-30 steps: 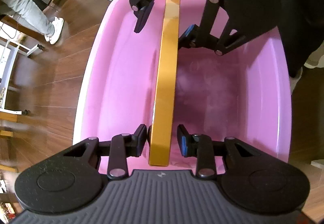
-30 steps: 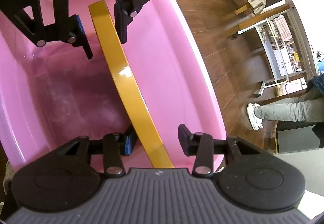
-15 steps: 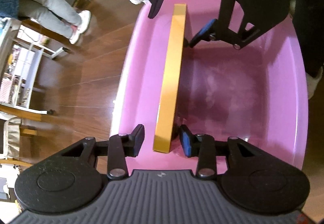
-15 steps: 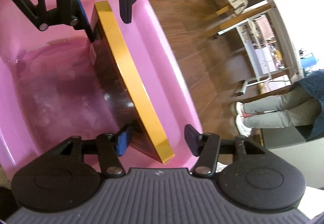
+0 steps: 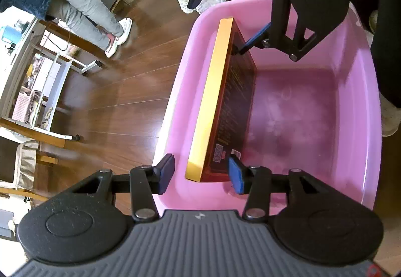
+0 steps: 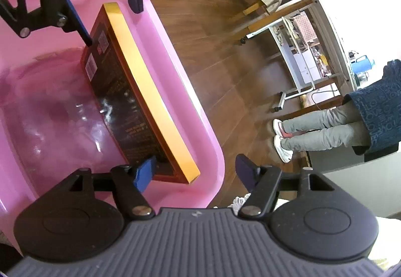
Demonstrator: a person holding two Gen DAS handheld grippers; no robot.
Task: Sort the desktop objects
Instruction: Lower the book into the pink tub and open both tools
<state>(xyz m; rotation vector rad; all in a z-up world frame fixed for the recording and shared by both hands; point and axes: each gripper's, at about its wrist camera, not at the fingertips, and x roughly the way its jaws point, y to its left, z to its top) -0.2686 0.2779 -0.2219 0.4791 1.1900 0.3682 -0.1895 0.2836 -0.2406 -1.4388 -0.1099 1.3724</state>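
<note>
Dark wood floor [image 5: 120, 101] lies around a pink tub [image 5: 356, 91]. Left of the tub, a person [image 5: 75, 14] stands cut off at the waist beside a white rack [image 5: 50, 76]. Inside it, a flat box [image 5: 213, 101] with a gold edge stands on edge against the tub's left wall. The left gripper [image 5: 200, 173] and right gripper [image 6: 193, 171] each gape wide, astride the box and wall, gripping nothing. The small print on the box is illegible.

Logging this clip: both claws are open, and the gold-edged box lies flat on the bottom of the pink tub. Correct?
Not quite. The gold-edged box stands on edge, leaning against the pink tub wall, as the left wrist view shows. The left claw and right claw are indeed open.
</note>
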